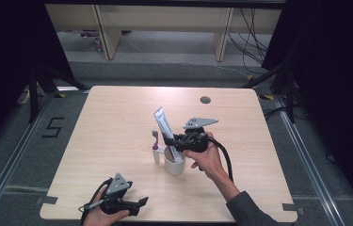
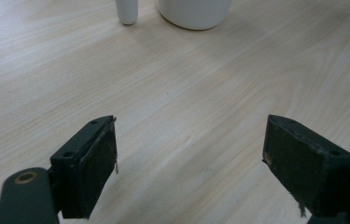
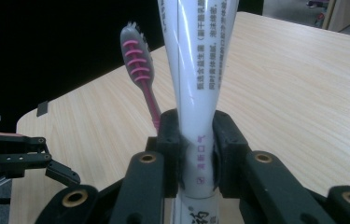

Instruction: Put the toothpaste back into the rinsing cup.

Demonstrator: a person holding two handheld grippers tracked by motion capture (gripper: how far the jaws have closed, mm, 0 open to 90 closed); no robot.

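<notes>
A pale wooden table with rounded corners and a small round grommet near its far edge stands on grey carpet floor. Left of the table a black "5" is taped on the floor, with metal rails running along both sides. Beyond the table's far edge stand light wooden furniture legs and loose cables, flanked by black curtains.

- Table: light wood-grain top, rounded corners.
- Grommet: round, dark, set in the tabletop near its far edge.
- Floor marking "5": black, left of the table.
- Cables: dark, hanging beyond the table, far right.
</notes>
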